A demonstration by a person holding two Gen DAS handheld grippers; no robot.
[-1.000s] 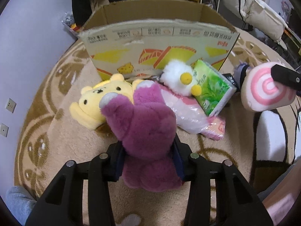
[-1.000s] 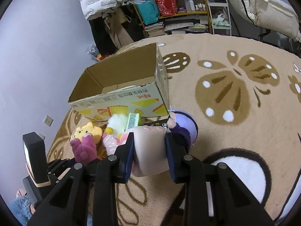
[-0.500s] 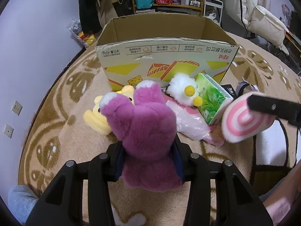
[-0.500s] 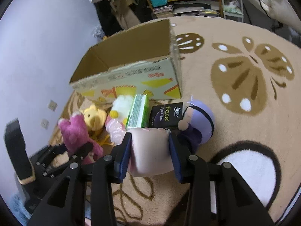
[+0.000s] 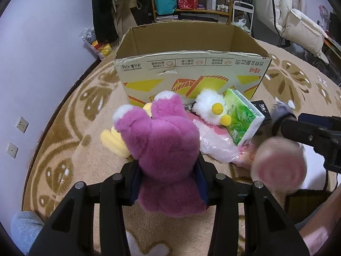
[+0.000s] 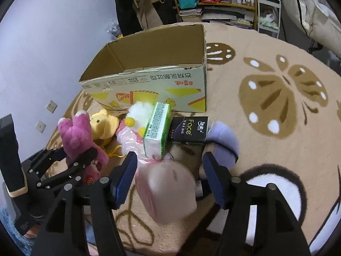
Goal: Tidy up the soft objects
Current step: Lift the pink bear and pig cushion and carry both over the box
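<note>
My left gripper (image 5: 168,183) is shut on a purple plush bear (image 5: 164,149) and holds it above the rug; it also shows in the right wrist view (image 6: 78,140). My right gripper (image 6: 170,179) is open; the pink swirl roll plush (image 6: 168,192) is blurred between the spread jaws, apart from both pads, and shows blurred in the left wrist view (image 5: 279,164). The open cardboard box (image 5: 191,72) stands behind a pile: yellow bear (image 6: 104,125), white fluffy plush (image 5: 211,108), green tissue pack (image 5: 243,117), pink plastic-wrapped pack (image 5: 215,140).
A black "Face" tissue pack (image 6: 187,128) and a lavender plush (image 6: 223,143) lie right of the pile. The round patterned rug (image 6: 277,98) stretches right. A purple wall with sockets (image 5: 21,123) is left; shelves (image 5: 191,0) and clothes stand behind the box.
My right gripper has opened and let go of the pink swirl roll, which now drops blurred between the jaws. My left gripper has risen with the purple bear, closer to the box.
</note>
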